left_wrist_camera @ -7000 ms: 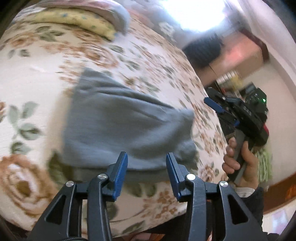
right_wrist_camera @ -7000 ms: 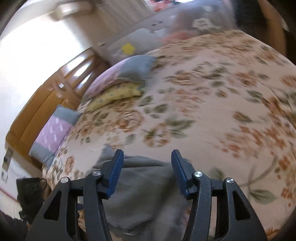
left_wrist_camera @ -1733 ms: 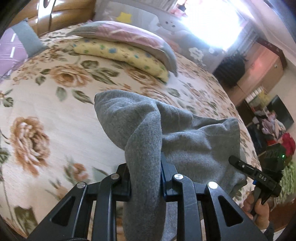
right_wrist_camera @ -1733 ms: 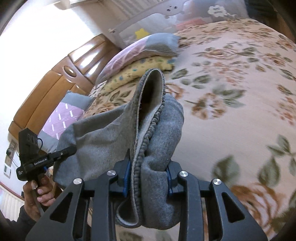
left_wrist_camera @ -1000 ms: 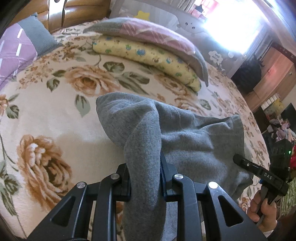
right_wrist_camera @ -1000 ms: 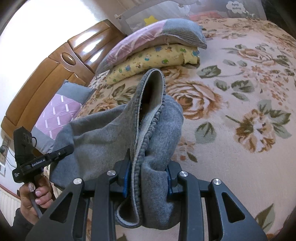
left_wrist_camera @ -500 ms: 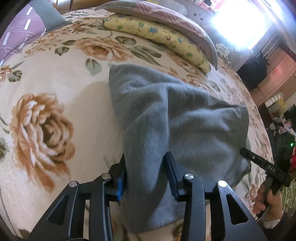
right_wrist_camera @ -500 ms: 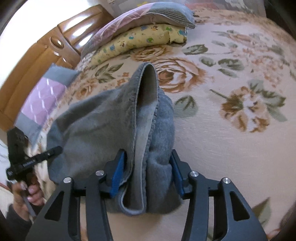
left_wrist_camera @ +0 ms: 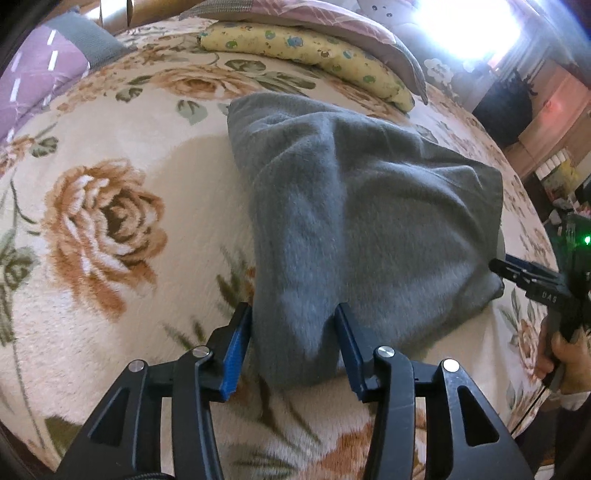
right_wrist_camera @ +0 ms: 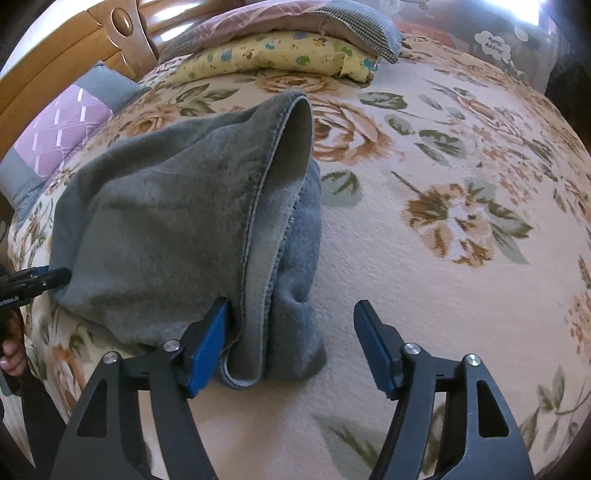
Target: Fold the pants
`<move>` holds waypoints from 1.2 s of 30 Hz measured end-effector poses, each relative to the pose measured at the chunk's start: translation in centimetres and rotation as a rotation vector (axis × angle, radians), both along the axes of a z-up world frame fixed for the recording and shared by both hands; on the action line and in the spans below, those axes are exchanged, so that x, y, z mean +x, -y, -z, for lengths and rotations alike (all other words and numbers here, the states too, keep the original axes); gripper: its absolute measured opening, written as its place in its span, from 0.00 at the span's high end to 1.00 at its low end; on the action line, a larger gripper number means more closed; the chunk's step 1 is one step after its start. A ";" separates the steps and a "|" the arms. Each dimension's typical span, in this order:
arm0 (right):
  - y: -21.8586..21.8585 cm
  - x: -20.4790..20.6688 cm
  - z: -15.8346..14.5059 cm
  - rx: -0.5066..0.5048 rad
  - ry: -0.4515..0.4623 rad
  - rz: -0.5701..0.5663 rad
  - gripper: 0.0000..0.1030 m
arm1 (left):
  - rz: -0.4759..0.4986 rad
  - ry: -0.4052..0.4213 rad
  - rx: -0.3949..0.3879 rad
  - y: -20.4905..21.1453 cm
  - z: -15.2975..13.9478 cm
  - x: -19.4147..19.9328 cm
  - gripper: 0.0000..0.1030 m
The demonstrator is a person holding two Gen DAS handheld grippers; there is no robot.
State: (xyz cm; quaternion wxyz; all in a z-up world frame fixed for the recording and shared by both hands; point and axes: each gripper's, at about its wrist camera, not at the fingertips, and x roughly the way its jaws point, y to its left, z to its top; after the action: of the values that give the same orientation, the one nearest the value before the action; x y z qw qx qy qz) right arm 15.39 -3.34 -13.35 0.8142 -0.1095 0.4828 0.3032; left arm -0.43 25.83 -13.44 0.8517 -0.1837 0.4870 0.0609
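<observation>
The folded grey fleece pants [left_wrist_camera: 369, 206] are lying in a thick bundle on the cream plush bedspread with brown roses [left_wrist_camera: 99, 221], well short of the yellow patterned pillow [left_wrist_camera: 306, 51] and the pink-and-grey pillow stacked on it [right_wrist_camera: 295, 18] near the wooden headboard [right_wrist_camera: 66, 62]. The left gripper [left_wrist_camera: 291, 328] is pointing steeply down at the near left corner of the bundle; its blue-padded jaws have just been opening, and the corner of cloth is sitting between them, brushing the pads but no longer being pinched. The right gripper [right_wrist_camera: 291, 332] is tilting down at the opposite end, where the hemmed edge is standing up in a loose loop; its jaws have just been opening too, and the cloth is leaning against the left pad [right_wrist_camera: 208, 343] while the right pad [right_wrist_camera: 373, 347] is standing clear of it over bare bedspread. A purple quilted cushion with grey trim [right_wrist_camera: 62, 125] is lying at the far left by the headboard.
</observation>
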 end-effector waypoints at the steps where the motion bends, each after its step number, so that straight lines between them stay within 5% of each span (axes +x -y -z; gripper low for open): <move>1: 0.0 -0.1 -0.2 -0.022 0.010 -0.001 0.33 | -0.002 -0.001 0.009 0.2 -0.2 -0.3 0.55; 5: 0.6 -0.9 -1.8 -0.071 0.070 0.037 0.33 | -0.012 0.023 0.034 0.7 -1.9 -1.6 0.51; 15: -0.9 -4.4 -8.0 0.111 0.153 -0.091 0.32 | -0.021 0.067 0.107 2.4 -4.9 -2.7 0.45; 36: -5.5 -6.6 -9.5 0.152 0.137 -0.292 0.13 | -0.033 0.120 0.255 3.7 -8.4 -3.7 0.23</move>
State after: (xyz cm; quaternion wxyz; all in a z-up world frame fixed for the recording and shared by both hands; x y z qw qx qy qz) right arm 8.78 2.12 -3.82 0.7985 -0.1370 0.3807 0.4457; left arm -4.13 22.14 -5.00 0.8945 -0.0852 0.4205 0.1255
